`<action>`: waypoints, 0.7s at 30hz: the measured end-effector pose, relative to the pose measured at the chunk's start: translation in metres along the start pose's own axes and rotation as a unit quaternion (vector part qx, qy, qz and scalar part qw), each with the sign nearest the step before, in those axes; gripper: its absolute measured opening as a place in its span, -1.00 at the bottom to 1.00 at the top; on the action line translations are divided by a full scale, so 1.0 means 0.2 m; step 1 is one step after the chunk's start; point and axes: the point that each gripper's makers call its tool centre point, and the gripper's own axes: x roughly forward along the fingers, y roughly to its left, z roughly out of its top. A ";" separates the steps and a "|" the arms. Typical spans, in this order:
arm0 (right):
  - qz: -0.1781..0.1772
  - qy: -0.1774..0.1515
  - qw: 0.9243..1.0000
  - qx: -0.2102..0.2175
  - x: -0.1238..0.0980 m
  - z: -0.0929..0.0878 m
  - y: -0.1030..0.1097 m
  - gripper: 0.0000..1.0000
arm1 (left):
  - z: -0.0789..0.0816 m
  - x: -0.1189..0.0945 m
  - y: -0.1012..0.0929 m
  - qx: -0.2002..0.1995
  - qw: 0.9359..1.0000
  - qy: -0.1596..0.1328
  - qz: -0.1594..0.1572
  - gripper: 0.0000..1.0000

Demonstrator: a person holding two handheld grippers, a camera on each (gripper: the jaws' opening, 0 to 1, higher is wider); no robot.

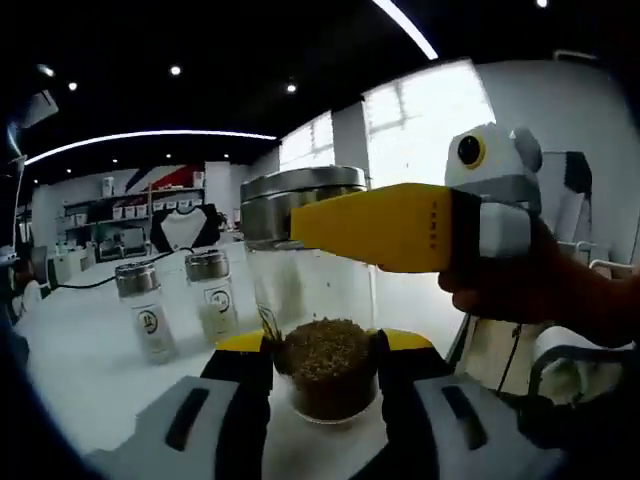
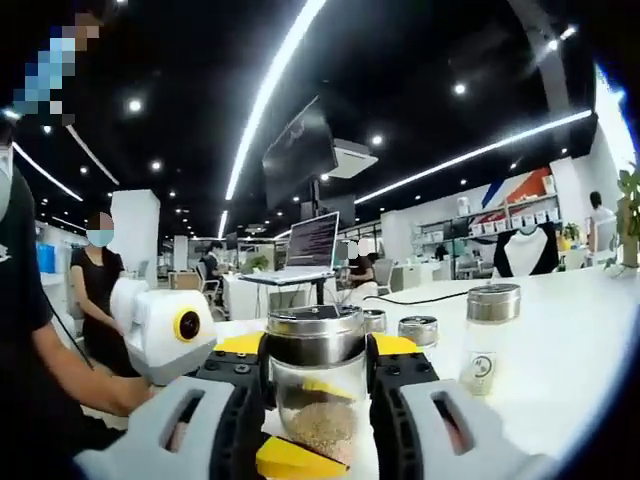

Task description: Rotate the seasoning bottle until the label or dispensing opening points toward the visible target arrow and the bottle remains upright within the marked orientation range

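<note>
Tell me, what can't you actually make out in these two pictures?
- Target arrow: not visible on the table in either view.
- Seasoning bottle: its base, in the left gripper view, is hidden behind the left gripper.
- Small jars: emblems too small to read.
- Right gripper: its jaws cover the bottle's sides in the right gripper view.

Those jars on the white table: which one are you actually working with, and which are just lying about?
In the job:
- seasoning bottle, brown grains inside
- left gripper, jaws around its base
- right gripper, jaws at its metal lid

Just lying about:
- two smaller jars
- laptop
- white table
</note>
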 end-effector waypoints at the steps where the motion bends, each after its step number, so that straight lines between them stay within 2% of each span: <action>1: -0.005 0.001 1.000 -0.001 0.00 0.00 0.00 -0.25 | 0.00 0.00 0.01 0.009 1.000 -0.004 0.008 -0.13; 3: -0.032 0.003 0.999 0.007 0.02 -0.01 -0.01 -0.24 | 0.01 -0.01 0.01 0.020 1.000 -0.011 0.021 -0.13; 6: -0.055 0.001 0.998 0.006 0.03 0.00 -0.01 -0.24 | 0.02 -0.03 0.02 0.018 0.999 -0.018 0.030 -0.13; 10: -0.086 0.018 0.996 -0.017 0.06 -0.03 -0.03 -0.24 | 0.01 -0.02 0.05 0.023 0.998 -0.013 0.050 -0.14; 12: -0.101 0.023 0.995 -0.011 0.07 -0.04 -0.04 -0.23 | 0.01 -0.02 0.07 0.028 0.998 -0.013 0.064 -0.14; 17: -0.140 0.023 0.990 -0.028 0.11 -0.05 -0.06 -0.21 | 0.01 -0.02 0.09 0.033 0.995 -0.018 0.097 -0.13; 19: -0.149 0.025 0.988 -0.024 0.10 -0.05 -0.06 -0.21 | 0.01 -0.03 0.09 0.034 0.995 -0.019 0.097 -0.13; 21: -0.147 0.027 0.988 -0.031 0.10 -0.04 -0.06 -0.22 | 0.02 -0.03 0.08 0.024 0.996 -0.032 0.077 -0.13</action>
